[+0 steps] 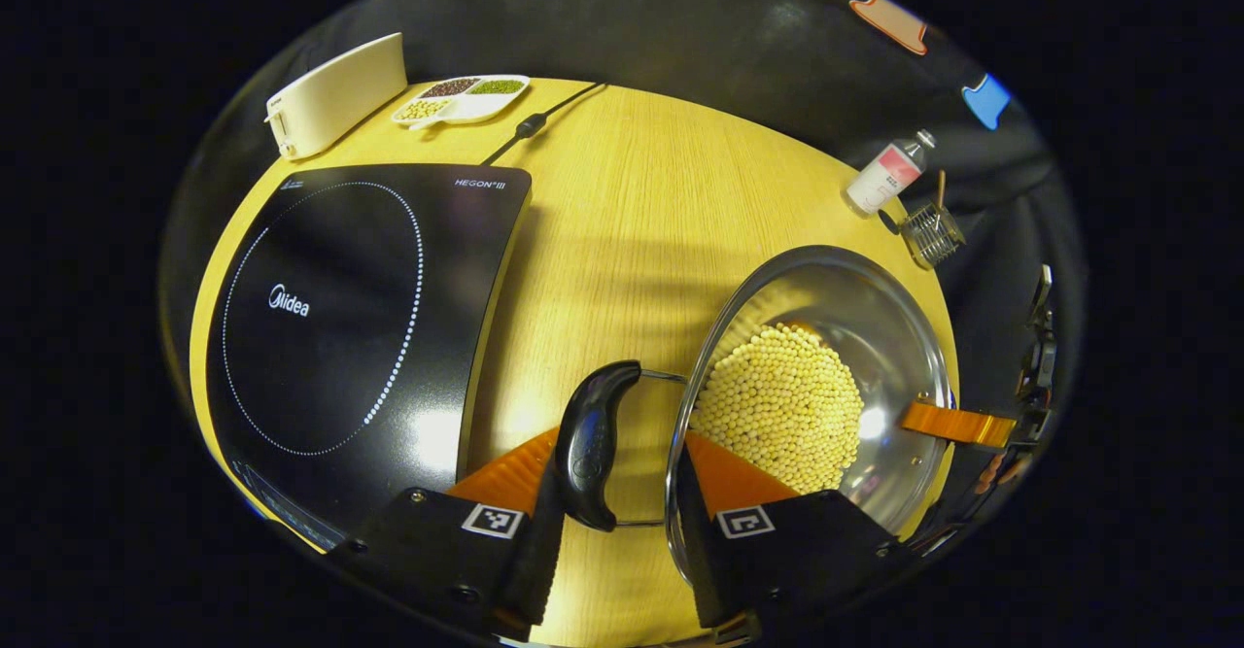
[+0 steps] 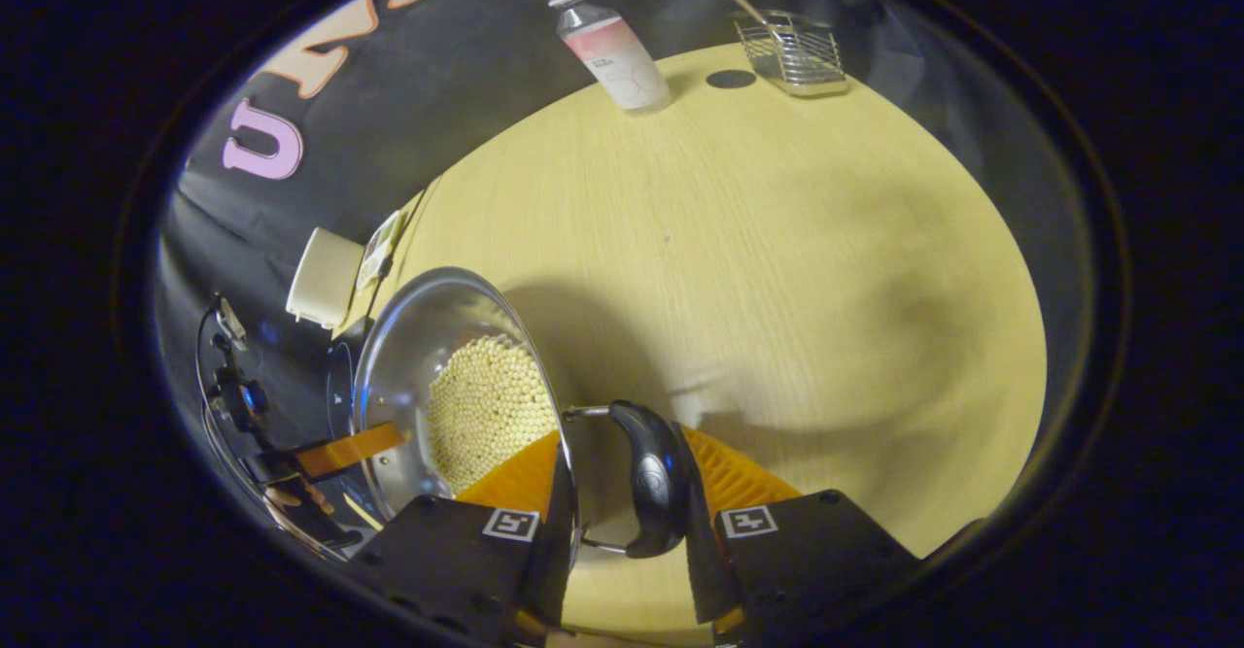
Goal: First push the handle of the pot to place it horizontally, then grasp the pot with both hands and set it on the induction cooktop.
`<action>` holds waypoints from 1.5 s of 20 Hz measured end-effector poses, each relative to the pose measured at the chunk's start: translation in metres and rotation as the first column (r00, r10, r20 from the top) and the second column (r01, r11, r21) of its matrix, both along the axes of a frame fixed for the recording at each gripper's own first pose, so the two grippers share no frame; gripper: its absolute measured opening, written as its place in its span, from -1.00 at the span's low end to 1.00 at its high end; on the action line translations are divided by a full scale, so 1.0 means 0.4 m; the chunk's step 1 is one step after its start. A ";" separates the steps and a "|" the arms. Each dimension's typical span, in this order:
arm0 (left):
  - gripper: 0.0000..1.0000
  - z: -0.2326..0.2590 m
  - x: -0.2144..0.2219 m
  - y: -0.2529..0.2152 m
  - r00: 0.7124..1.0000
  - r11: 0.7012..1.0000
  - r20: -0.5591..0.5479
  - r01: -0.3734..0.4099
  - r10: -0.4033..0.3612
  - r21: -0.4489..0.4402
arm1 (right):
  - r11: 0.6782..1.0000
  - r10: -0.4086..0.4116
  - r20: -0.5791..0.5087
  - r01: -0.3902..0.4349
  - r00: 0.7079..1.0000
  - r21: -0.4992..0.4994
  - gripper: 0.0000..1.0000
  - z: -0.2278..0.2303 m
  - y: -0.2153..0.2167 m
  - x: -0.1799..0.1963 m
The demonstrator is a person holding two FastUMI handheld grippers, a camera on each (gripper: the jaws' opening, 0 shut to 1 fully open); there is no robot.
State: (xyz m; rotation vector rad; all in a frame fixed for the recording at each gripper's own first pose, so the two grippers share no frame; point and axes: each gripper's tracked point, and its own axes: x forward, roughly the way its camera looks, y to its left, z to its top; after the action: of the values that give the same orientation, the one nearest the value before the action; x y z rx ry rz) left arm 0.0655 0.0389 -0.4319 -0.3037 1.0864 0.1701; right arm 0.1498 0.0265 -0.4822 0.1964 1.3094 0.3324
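A steel pot (image 1: 875, 318) holding pale yellow beans (image 1: 782, 405) sits at the right end of the wooden table, right of the black induction cooktop (image 1: 340, 318). My left gripper (image 1: 622, 459) is shut on the pot's black side handle (image 1: 593, 444), one finger outside the handle and the other inside the rim. My right gripper (image 2: 622, 454) is shut the same way on the opposite black handle (image 2: 656, 478) and the rim of the pot (image 2: 408, 357). Each view shows the other gripper's orange finger at the far rim. I cannot tell whether the pot rests on the table.
A white appliance (image 1: 335, 94), a divided dish of beans (image 1: 462, 99) and the cooktop's cable (image 1: 539, 123) lie at the back left. A bottle (image 2: 612, 46) and a wire basket (image 2: 789, 51) stand at the far right edge. Bare tabletop (image 1: 632, 221) separates cooktop and pot.
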 end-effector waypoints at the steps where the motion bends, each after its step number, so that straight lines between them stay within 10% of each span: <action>1: 0.16 0.003 0.000 -0.002 1.000 1.000 0.007 -0.009 0.009 0.004 | 1.000 0.001 0.000 -0.001 1.000 -0.005 0.06 0.000 -0.002 -0.002; 18: 0.14 0.208 -0.090 0.044 0.993 0.999 0.116 -0.007 0.001 0.052 | 0.999 -0.005 0.047 0.003 0.999 0.037 -0.06 0.167 0.051 -0.108; 30: 0.18 0.326 -0.138 0.347 0.980 0.996 0.192 0.039 -0.055 0.083 | 0.995 -0.074 0.092 0.068 0.993 0.068 -0.07 0.259 0.344 -0.251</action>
State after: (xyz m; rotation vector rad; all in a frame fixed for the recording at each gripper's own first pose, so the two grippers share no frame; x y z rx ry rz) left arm 0.0102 0.1776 -0.3017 -0.2181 0.8898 0.1377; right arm 0.0492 0.1642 -0.3786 0.2781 1.1963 0.3197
